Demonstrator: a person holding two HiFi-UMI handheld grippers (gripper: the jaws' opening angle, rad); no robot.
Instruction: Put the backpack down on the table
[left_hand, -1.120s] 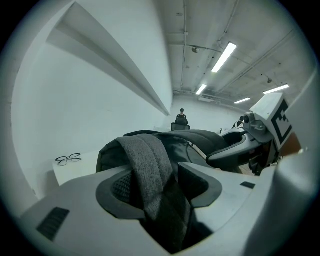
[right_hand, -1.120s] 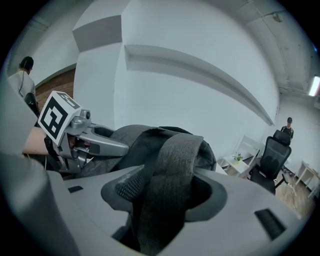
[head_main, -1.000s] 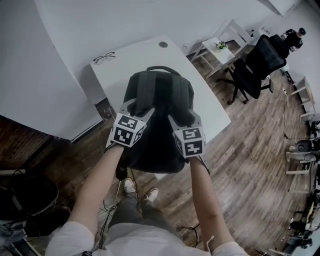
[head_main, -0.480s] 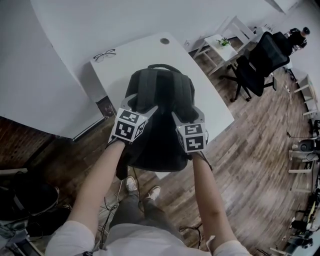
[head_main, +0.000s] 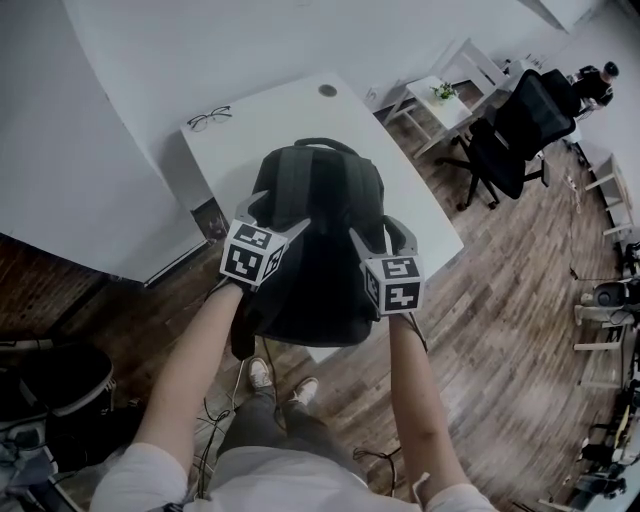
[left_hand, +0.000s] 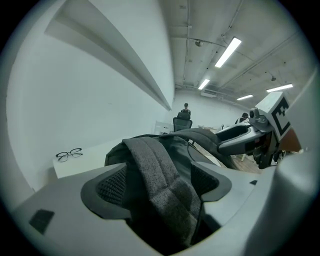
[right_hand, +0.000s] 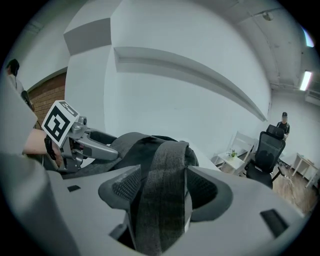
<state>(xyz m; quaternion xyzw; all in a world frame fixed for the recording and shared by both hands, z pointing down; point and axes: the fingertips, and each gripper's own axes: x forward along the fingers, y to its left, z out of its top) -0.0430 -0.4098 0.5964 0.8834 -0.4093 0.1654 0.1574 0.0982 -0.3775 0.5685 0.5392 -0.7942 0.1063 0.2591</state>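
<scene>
White desk by the wall bears the black backpack, its lower end jutting past the near edge (eyeglasses lie well apart, at the far corner). Our 2 grippers have just been opening: left gripper and right gripper stand spread, with the left strap and right strap lying unpinched between their jaws. We judge the set-down done - only backing off the straps remains.

An office: a black swivel chair stands far right on the wood floor, a white counter near, strip lights overhead.
</scene>
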